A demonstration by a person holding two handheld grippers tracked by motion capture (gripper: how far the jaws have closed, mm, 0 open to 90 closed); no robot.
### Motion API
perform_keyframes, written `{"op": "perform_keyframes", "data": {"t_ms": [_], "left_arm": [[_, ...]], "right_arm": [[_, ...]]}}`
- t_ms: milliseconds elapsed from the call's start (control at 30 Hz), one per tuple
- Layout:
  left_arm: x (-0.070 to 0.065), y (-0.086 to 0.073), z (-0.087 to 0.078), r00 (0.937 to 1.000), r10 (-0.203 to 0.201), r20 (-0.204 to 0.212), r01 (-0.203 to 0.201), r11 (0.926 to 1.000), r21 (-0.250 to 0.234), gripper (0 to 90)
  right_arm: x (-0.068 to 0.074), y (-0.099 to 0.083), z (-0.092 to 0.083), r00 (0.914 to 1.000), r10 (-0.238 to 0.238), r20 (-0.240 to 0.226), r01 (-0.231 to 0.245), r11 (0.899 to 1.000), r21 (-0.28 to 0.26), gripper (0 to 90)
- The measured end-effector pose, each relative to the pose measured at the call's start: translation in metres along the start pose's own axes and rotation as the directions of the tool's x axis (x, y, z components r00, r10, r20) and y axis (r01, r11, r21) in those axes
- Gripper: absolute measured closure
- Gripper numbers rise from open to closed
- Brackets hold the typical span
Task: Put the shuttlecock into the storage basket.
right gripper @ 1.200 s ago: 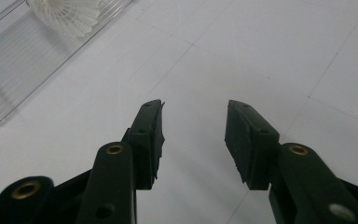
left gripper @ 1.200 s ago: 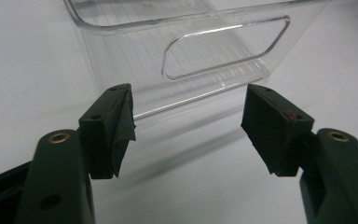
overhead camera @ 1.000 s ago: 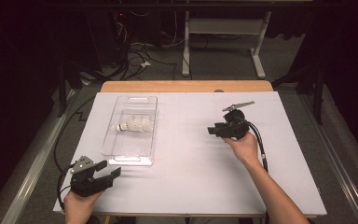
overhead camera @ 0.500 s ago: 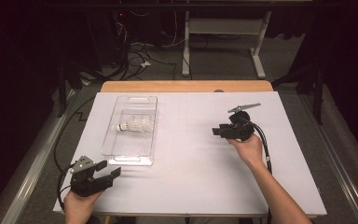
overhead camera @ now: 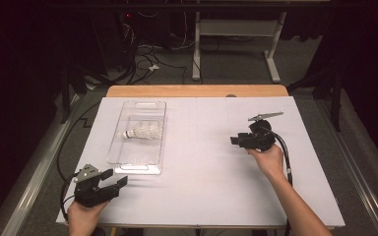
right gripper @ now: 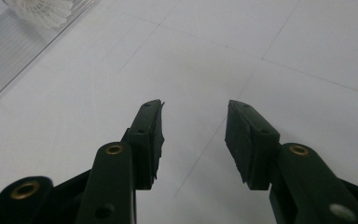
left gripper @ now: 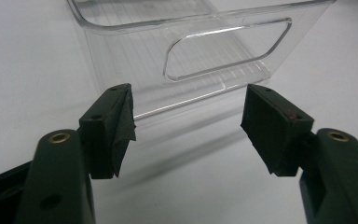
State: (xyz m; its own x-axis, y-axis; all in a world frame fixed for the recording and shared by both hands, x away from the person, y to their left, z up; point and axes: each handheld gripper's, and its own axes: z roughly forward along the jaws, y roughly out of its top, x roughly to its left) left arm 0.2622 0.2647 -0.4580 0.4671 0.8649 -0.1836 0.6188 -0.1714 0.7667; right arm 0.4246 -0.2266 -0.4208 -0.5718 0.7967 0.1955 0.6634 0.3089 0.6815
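From the high view, I see the tray (overhead camera: 139,139) lying at about ten o'clock on the white tabletop (overhead camera: 202,187), with the shuttlecock (overhead camera: 142,131) on its side inside it, cork toward nine o'clock. My left gripper (overhead camera: 114,180) sits at seven o'clock, just off the tray's near end, jaws spread with nothing between them. My right gripper (overhead camera: 235,140) hangs at three o'clock, well apart from the tray, pointing toward nine o'clock.

In the left gripper view, the left gripper (left gripper: 186,123) has its jaws wide apart and empty, with the tray's (left gripper: 205,56) clear end wall and handle slot near, at twelve o'clock.

In the right gripper view, the right gripper (right gripper: 193,140) stands half spread over bare tabletop (right gripper: 279,60), pinching nothing; the shuttlecock's (right gripper: 44,10) feathers and the tray (right gripper: 9,60) show at eleven o'clock.
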Motion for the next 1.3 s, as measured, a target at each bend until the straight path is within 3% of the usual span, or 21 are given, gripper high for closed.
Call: {"op": "perform_keyframes", "data": {"t_ms": [1300], "left_arm": [[0.000,0.000,-0.001,0.9999,-0.010,-0.002,0.010,0.9999,-0.005,35.2]], "right_arm": [[-0.019,-0.052,-0.038,0.9981,0.035,0.051,-0.033,0.999,-0.042,56.6]]}}
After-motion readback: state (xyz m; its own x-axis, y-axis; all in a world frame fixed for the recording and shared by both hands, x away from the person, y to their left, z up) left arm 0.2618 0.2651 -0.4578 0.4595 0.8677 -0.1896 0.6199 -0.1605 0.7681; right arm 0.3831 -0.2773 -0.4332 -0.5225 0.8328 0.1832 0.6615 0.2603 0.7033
